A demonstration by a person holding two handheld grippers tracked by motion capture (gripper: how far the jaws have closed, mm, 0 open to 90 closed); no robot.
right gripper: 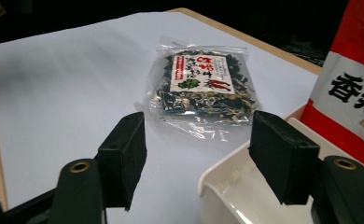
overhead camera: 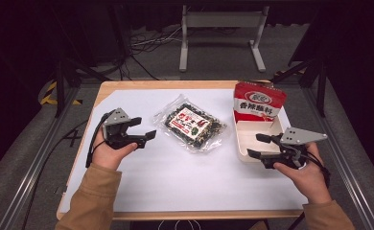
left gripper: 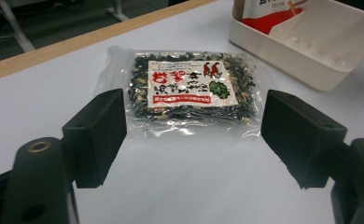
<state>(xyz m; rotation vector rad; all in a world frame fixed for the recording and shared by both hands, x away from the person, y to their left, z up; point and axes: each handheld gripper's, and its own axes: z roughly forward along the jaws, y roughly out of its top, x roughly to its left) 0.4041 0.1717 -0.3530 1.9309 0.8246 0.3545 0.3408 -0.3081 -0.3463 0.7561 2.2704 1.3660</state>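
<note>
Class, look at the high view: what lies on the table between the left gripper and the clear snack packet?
Nothing: between the left gripper and the clear snack packet is bare white table, as the high view shows.

The clear packet (overhead camera: 192, 123) shows dark green and tan flakes under a white label with red lettering. Beside it, the red-and-white bag (overhead camera: 257, 101) stands in a cream tray (overhead camera: 240, 143) on the white, wood-edged desk (overhead camera: 166, 177).
</note>
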